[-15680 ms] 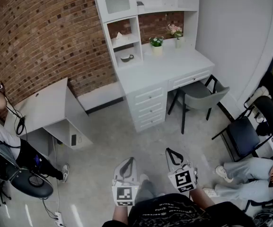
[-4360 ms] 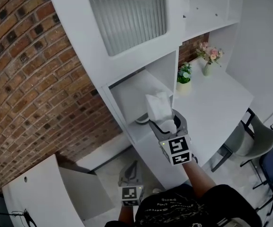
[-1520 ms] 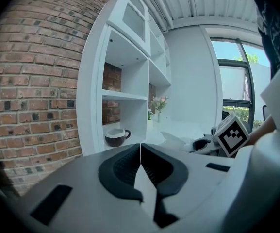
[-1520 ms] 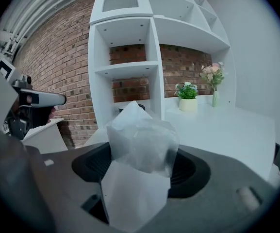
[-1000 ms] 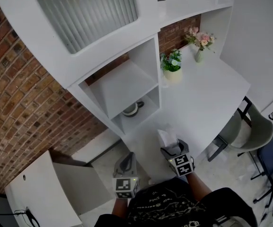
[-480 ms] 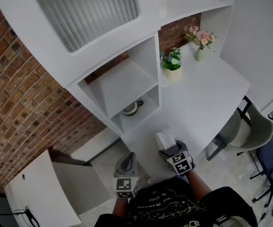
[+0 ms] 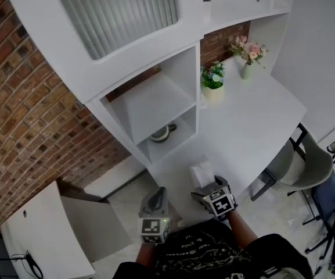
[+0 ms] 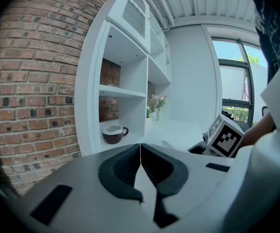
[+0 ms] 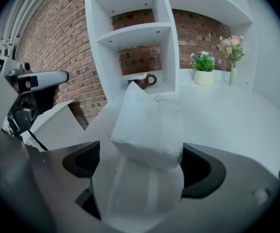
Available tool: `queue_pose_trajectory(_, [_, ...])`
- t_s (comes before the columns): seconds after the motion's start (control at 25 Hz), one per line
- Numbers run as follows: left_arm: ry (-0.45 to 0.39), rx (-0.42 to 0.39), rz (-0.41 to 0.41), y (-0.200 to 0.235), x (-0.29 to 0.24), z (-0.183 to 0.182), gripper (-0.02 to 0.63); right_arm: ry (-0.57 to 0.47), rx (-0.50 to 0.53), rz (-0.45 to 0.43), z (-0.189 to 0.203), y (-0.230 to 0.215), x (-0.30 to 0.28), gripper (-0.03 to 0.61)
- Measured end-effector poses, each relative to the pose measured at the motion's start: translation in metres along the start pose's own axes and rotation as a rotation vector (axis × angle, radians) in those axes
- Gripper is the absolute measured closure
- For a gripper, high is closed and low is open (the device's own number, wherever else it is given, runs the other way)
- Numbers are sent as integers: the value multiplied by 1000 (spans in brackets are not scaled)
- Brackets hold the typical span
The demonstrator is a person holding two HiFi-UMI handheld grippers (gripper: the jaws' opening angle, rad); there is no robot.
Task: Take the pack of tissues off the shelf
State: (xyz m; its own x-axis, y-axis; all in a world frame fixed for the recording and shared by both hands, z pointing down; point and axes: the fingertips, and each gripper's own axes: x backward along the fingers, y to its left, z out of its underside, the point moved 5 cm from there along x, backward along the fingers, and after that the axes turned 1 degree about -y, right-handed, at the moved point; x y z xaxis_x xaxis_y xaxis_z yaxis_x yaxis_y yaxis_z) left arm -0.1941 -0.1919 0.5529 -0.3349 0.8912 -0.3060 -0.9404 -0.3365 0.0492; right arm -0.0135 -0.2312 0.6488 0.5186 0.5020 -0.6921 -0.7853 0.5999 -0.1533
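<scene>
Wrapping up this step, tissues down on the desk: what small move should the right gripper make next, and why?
Probably draw the right gripper straight back. Its jaws have just been opening; the tissue pack stands loose on the desk between them, so backing off should clear it without tipping.

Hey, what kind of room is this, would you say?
Probably a study or home-office corner: a white desk with a shelf unit against a brick wall, a grey chair beside it, and a vase of flowers.
</scene>
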Motion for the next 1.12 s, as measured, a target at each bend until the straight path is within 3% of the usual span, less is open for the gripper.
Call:
queue_pose_trajectory(0.12, [-8, 8, 2, 0, 0, 0, 604, -17, 7, 8, -4, 1, 13, 78])
queue_pose_trajectory(0.28, [-24, 8, -3, 1, 1, -3, 604, -125, -21, -12, -19, 3, 38, 78])
queue_pose_trajectory(0.44, [-32, 19, 2, 1, 3, -7, 604, -191, 15, -32, -33, 6, 56, 80])
queue_pose_trajectory(0.72, [-61, 20, 4, 0, 6, -14, 604, -267, 52, -117, -55, 16, 73, 81])
queue_pose_trajectory(1.12, [-115, 42, -4, 7, 14, -26, 604, -481, 140, -14, -90, 16, 106, 87])
